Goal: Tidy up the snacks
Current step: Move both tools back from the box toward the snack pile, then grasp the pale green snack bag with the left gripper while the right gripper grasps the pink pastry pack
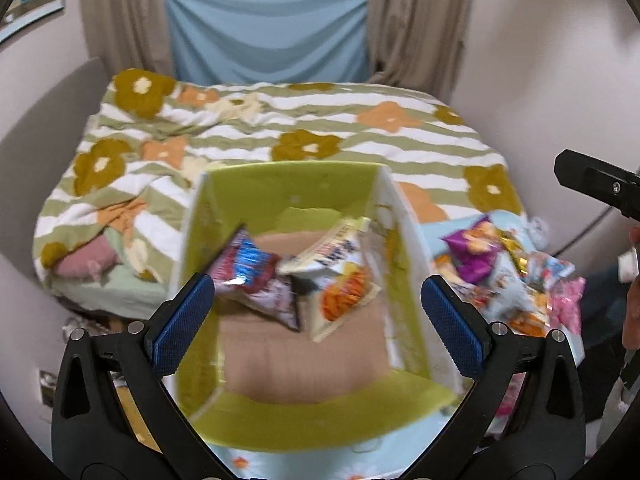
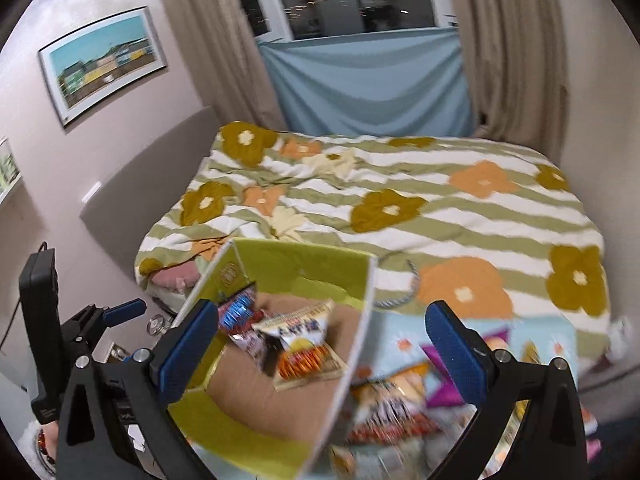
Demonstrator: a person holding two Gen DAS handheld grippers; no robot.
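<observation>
A green-lined open box [image 1: 280, 188] stands on the bed's near edge; it also shows in the right wrist view [image 2: 304, 264]. Inside lie a red and blue snack bag [image 1: 248, 268] and a white and orange snack bag [image 1: 340, 280], the latter also in the right wrist view [image 2: 304, 348]. A pile of loose snack packs [image 1: 508, 276] lies right of the box, blurred in the right wrist view [image 2: 396, 408]. My left gripper [image 1: 316, 324] is open and empty above the box. My right gripper [image 2: 320, 352] is open and empty over the box's right wall.
The bed has a green-striped flower quilt [image 1: 320, 128]. A light blue mat [image 2: 404, 332] lies under the snack pile. Curtains [image 1: 416, 20] and a blue cloth [image 1: 268, 28] hang behind. A framed picture [image 2: 104, 64] is on the left wall. The right gripper's body [image 1: 596, 184] shows at the right edge.
</observation>
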